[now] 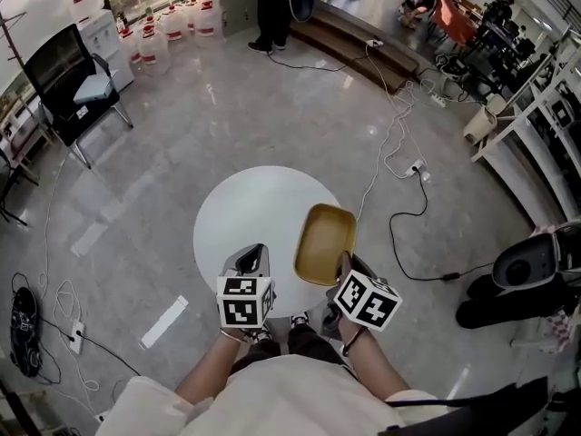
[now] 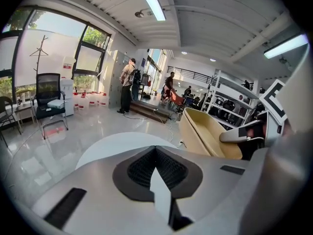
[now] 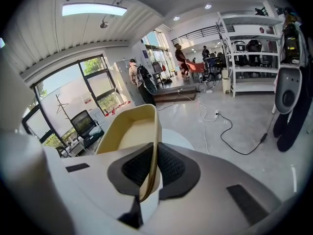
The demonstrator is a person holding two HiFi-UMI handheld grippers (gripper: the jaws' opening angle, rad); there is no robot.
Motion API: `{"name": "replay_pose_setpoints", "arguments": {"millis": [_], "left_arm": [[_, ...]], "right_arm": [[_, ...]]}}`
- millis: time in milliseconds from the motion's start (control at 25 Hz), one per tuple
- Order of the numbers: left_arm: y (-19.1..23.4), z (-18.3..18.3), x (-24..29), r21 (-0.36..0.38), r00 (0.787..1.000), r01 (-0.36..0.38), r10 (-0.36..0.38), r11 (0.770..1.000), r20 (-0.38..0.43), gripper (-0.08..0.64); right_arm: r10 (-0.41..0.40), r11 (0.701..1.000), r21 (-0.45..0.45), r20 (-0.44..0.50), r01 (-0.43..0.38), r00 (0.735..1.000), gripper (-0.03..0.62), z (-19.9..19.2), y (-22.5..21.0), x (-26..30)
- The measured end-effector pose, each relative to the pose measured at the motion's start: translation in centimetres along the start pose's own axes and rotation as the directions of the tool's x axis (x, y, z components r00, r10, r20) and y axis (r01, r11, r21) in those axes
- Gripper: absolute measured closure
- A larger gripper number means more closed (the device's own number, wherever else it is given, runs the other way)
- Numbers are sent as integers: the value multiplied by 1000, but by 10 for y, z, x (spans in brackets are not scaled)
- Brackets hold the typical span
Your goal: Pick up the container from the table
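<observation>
A shallow yellow container (image 1: 324,242) hangs over the right edge of the round white table (image 1: 245,216), lifted and tilted. My right gripper (image 1: 343,263) is shut on the container's near rim (image 3: 152,146), which runs between the two dark pads (image 3: 171,168). The container's hollow inside (image 3: 129,131) faces left in the right gripper view. My left gripper (image 1: 251,258) is over the table's near edge with its pads (image 2: 142,168) pressed together and nothing between them. In the left gripper view the container (image 2: 208,133) stands to the right.
The table stands on a glossy grey floor. Cables (image 1: 399,143) and a power strip lie on the floor to the right. A black chair (image 1: 77,84) is at the far left, shelving (image 3: 254,58) at the right. People stand at the far end near a low platform (image 1: 363,53).
</observation>
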State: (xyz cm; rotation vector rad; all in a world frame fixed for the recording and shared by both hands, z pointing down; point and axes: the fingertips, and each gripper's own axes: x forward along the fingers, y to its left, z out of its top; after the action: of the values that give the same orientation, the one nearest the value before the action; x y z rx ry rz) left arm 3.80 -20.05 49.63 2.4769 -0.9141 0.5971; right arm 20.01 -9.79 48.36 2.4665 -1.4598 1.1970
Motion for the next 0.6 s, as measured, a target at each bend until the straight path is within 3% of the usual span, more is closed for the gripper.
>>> {"name": "replay_pose_setpoints", "arguments": {"millis": [600], "left_arm": [[-61, 7, 14, 91, 988, 151, -149, 984, -31, 545]], "right_arm": [[-111, 989, 110, 63, 104, 992, 549, 2, -51, -37]]}}
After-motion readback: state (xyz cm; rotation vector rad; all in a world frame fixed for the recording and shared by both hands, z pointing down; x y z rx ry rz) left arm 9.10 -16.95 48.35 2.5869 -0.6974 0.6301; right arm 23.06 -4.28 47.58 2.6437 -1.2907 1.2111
